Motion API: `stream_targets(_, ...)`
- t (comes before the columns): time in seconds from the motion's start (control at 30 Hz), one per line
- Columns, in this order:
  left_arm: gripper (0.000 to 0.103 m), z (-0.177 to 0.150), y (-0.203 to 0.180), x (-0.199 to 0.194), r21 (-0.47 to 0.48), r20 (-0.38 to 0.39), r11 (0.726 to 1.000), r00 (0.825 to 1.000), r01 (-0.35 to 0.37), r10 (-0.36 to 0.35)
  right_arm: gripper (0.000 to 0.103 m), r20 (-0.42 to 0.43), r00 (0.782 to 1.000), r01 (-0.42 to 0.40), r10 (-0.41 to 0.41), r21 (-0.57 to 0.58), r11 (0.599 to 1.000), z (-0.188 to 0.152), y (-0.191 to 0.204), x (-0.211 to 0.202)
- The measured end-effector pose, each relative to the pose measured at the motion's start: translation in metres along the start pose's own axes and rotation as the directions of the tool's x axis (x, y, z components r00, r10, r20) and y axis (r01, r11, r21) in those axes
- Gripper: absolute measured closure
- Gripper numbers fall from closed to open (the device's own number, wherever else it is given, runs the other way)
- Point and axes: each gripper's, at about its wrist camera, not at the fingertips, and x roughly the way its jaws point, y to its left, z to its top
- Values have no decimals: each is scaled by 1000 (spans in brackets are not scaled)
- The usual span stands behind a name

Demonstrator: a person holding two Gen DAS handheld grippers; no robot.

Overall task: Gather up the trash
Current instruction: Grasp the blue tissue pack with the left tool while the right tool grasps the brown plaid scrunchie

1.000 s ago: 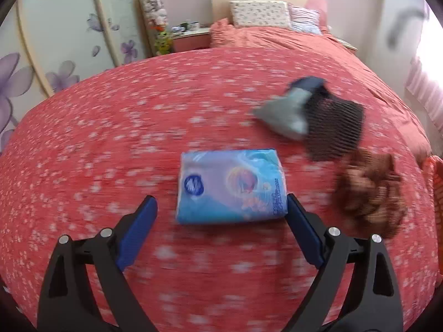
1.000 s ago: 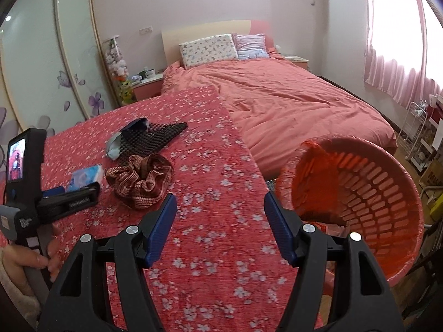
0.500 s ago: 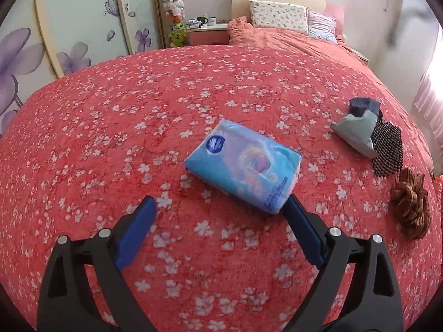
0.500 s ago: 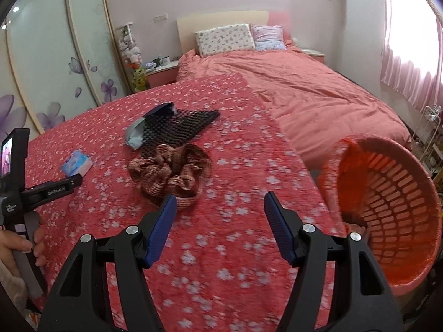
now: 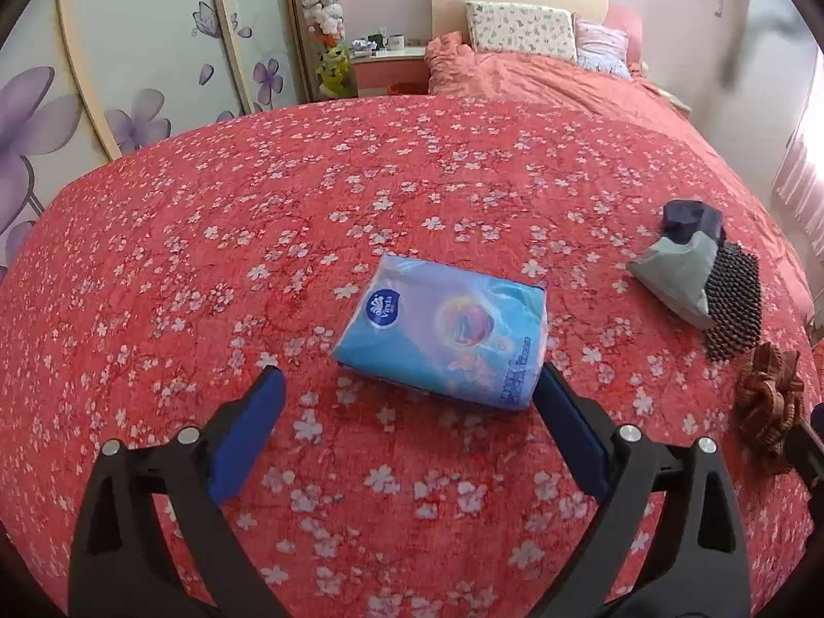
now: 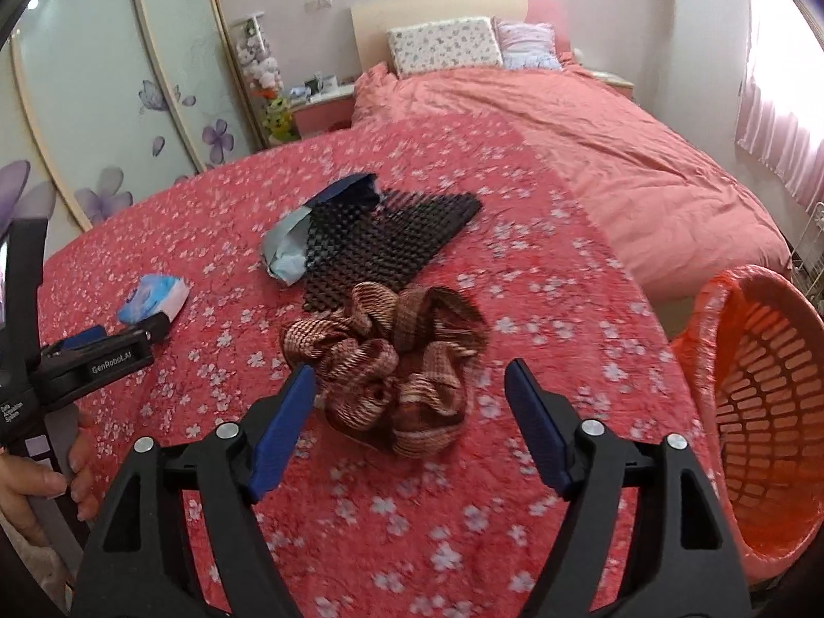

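From your left wrist view, your left tool (image 5: 407, 381) is spread wide and holds nothing. The tissue pack (image 5: 443, 340) lies flat on the flowered cover (image 5: 206, 257), just ahead of the tips; its near right corner is close to the right pad, but I cannot tell if they touch. Further right lie a grey bag (image 5: 674, 273), a black mesh (image 5: 731, 304) and a scrunchie (image 5: 770, 401), all not yet collected.

From your right wrist view, your right tool (image 6: 409, 391) is also apart and its jaws are opening. The scrunchie (image 6: 386, 360) sits between the pads and a little beyond them, but they do not press on it. Behind it lie the mesh (image 6: 381, 242) and the bag (image 6: 283, 252), and the pack (image 6: 152, 298) is far left, beside the left tool (image 6: 103, 347). The orange basket (image 6: 762, 401) stands at the right edge; the part of its inside that shows looks empty. So I judge the task is at its beginning: four things are left on the cover.
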Motion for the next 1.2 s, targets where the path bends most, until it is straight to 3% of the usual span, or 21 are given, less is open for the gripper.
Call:
stream_targets(0.07, 8, 4, 0, 3, 8, 3, 1000, 1000, -10, 10, 29, -27, 999, 20, -21, -26, 999, -1, 6, 7)
stream_targets(0.1, 8, 5, -1, 5, 12, 4, 1000, 1000, -17, 17, 39, -42, 999, 27, -28, -33, 999, -2, 7, 11)
stream_targets(0.3, 8, 16, 1, 13, -6, 13, 1000, 1000, -26, 26, 59, -36, 998, 55, -57, -49, 997, -5, 7, 9)
stream_targets(0.43, 9, 20, 3, 18, 0, 14, 1000, 1000, -18, 18, 60, -32, 998, 54, -55, -43, 998, -7, 4, 7)
stream_targets(0.53, 19, 20, 10, 21, -26, 6, 999, 1000, 28, -28, 60, -22, 997, 70, -71, -68, 995, -9, 7, 8)
stream_targets(0.63, 28, 20, 12, 20, -28, 16, 999, 1000, 25, -25, 61, -6, 996, 86, -87, -90, 992, -11, 10, 9)
stream_targets(0.9, 26, 21, 15, 22, -32, 14, 999, 1000, 20, -20, 59, -7, 996, 84, -85, -91, 992, -11, 9, 10)
stream_targets(1.03, 31, 20, 16, 20, -32, 23, 999, 999, 32, -31, 72, 6, 999, 49, -49, -69, 996, -10, 0, 5)
stream_targets(1.2, 31, 11, 24, 12, -44, 44, 998, 998, 44, -42, 76, 48, 999, 2, -1, -18, 1000, -10, -17, -12)
